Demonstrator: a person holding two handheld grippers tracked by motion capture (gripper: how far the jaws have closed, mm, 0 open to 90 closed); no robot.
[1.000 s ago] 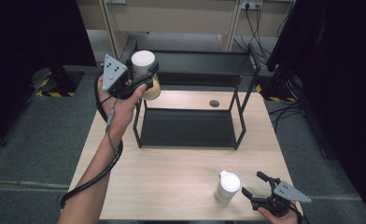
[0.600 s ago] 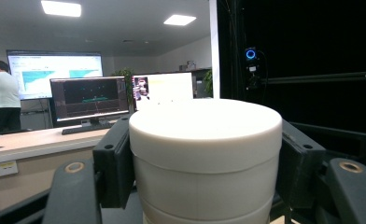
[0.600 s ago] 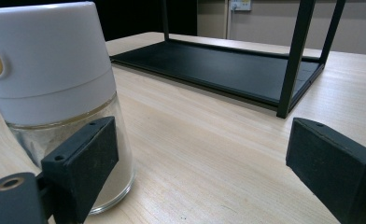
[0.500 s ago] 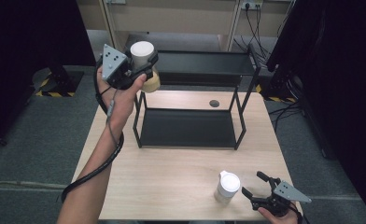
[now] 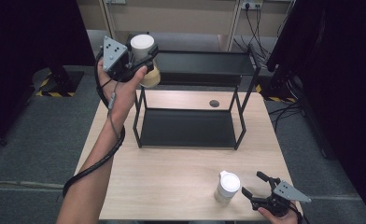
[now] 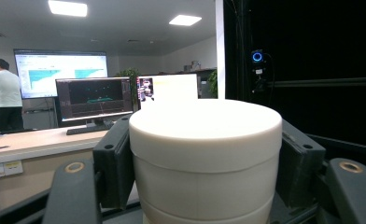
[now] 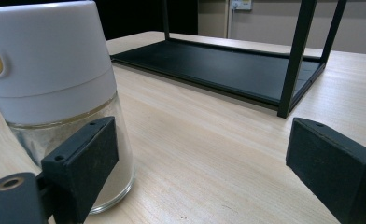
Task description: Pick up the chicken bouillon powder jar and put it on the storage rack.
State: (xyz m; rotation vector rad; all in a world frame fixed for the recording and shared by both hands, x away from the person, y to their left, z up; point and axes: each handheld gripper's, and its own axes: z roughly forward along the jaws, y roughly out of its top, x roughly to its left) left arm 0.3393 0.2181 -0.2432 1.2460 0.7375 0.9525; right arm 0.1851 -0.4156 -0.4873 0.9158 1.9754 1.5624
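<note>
My left gripper (image 5: 141, 59) is shut on a cream jar with a white lid (image 5: 143, 45), held in the air above the left end of the black rack's top shelf (image 5: 204, 67). In the left gripper view the pads (image 6: 113, 163) press both sides of the jar (image 6: 204, 149). A glass shaker with a white cap (image 5: 228, 185) stands near the table's front edge. My right gripper (image 5: 252, 184) rests open just right of it. In the right gripper view the shaker (image 7: 55, 93) sits by the left pad (image 7: 83, 158), outside the gap.
The two-tier black rack has its lower shelf (image 5: 186, 128) on the wooden table (image 5: 162, 177); one of its posts (image 7: 295, 56) stands ahead of my right gripper. A small dark round spot (image 5: 214, 103) marks the table behind the rack. Black curtains flank both sides.
My left hand has lifted the jar higher, up beside the rack's top shelf. The right gripper and the shaker have stayed put.
</note>
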